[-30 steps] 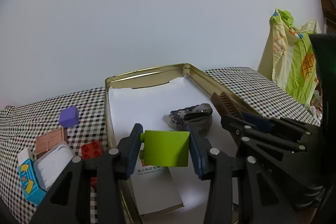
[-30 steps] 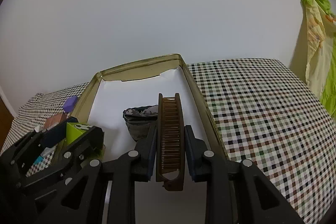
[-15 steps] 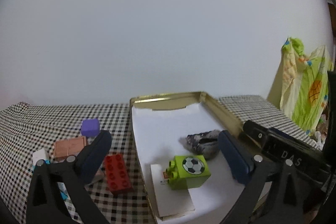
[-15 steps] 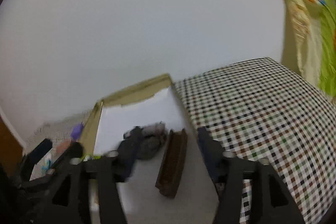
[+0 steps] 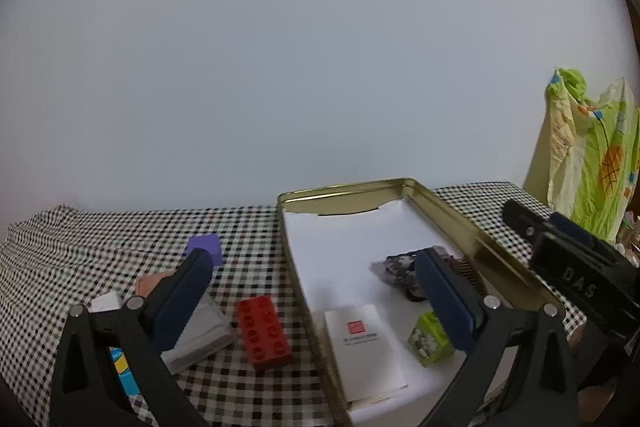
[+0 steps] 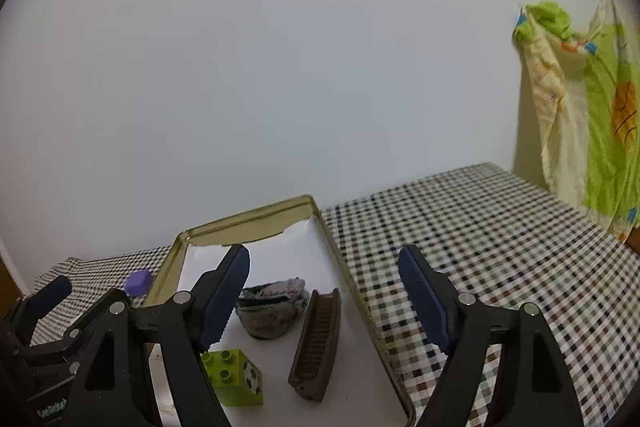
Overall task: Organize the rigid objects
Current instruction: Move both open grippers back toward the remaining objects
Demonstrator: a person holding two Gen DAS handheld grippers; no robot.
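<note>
Both the left gripper [image 5: 316, 291] and right gripper [image 6: 324, 293] are released and empty; red brick [image 5: 263, 331] between the left fingers looks light, stiff, slick, so pinch its long sides.

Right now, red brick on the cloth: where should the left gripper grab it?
Grip the red brick across its narrow width, on the two long side walls, coming from above. It lies flat, studs up, clear on both long sides, and the left gripper is open.

Left gripper [image 5: 316, 281]: black angular frame, silver screws, navy ribbed pads. Right gripper [image 6: 324, 291]: identical build; white "DAS" lettering on its body at three o'clock.
</note>
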